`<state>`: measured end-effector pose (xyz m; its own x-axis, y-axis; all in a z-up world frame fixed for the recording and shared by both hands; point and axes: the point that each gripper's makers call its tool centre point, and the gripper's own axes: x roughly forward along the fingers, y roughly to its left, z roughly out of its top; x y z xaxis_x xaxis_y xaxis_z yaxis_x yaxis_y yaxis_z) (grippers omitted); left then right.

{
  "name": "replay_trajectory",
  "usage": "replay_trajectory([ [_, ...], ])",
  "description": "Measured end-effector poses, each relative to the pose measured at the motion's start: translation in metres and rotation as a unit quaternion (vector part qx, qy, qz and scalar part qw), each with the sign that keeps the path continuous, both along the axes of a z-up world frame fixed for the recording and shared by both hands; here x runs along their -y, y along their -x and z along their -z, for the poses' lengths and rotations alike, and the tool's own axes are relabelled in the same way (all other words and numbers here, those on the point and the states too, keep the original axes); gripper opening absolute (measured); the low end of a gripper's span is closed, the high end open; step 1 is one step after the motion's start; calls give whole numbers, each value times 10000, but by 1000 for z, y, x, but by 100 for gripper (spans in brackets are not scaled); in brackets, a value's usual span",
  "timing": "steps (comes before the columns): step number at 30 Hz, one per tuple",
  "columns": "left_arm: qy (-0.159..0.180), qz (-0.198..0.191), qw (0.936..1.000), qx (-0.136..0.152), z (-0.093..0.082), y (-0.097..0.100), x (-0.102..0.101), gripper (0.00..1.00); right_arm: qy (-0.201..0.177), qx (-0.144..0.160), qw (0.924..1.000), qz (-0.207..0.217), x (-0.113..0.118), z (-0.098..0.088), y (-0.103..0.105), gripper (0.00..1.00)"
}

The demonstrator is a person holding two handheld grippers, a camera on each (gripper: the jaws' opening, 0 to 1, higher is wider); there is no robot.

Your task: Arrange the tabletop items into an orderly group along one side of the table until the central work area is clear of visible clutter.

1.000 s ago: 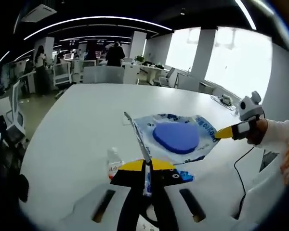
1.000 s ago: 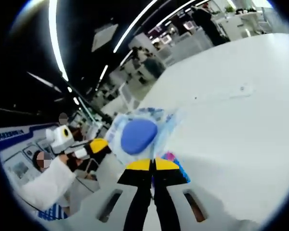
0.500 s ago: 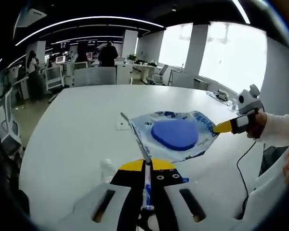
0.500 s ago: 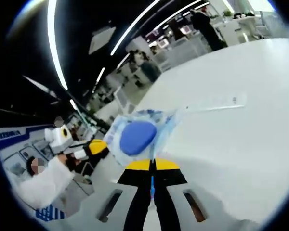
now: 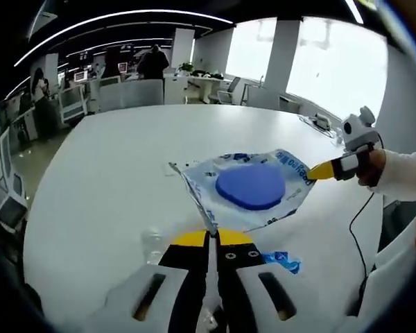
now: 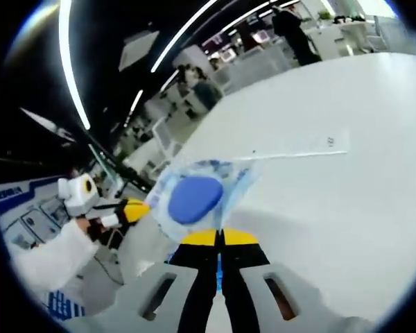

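A clear plastic bag [image 5: 253, 191] with blue print, holding a round blue disc [image 5: 250, 187], hangs stretched above the white table [image 5: 104, 180]. My left gripper [image 5: 213, 234] is shut on the bag's near edge. My right gripper [image 5: 317, 171] comes in from the right, its yellow tips pinching the bag's far corner. In the right gripper view the same bag [image 6: 197, 198] with the blue disc [image 6: 194, 199] sits just past my right gripper [image 6: 220, 234], which is shut on it. The left gripper [image 6: 140, 208] holds the opposite side there.
A small clear bottle [image 5: 152, 244] stands on the table left of my left jaws, and a blue wrapper [image 5: 281, 261] lies to their right. A thin white strip [image 6: 301, 150] lies further out on the table. Office desks, chairs and people stand beyond the far edge.
Both grippers keep their hold on the bag. Both views have shifted a little, and the bag now hangs slightly lower in the left gripper view.
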<state>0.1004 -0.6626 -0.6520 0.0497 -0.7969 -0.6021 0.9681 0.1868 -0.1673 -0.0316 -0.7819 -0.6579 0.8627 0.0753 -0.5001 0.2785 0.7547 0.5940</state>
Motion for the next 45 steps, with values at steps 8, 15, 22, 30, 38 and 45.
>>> replay_trajectory([
  [8, -370, -183, 9989, -226, 36, -10, 12, 0, 248, -596, 9979, 6, 16, 43, -4, 0],
  [15, -668, -384, 9968, -214, 59, -19, 16, 0, 175, -750, 9970, -42, 17, 64, -16, 0],
  [22, -956, -245, 9950, -131, 77, -19, 19, 0, 224, -885, 9957, -175, 21, 80, -20, 0],
  [30, -1094, -271, 9935, -156, 90, -19, 20, 0, 15, -857, 9963, -68, 25, 94, -16, 0],
  [38, -1232, -399, 9914, -203, 98, -12, 17, 0, -20, -930, 9956, -113, 26, 100, -13, 0],
  [45, -1316, -350, 9906, -158, 102, -9, 13, 0, -92, -1014, 9948, -27, 24, 111, -8, 0],
])
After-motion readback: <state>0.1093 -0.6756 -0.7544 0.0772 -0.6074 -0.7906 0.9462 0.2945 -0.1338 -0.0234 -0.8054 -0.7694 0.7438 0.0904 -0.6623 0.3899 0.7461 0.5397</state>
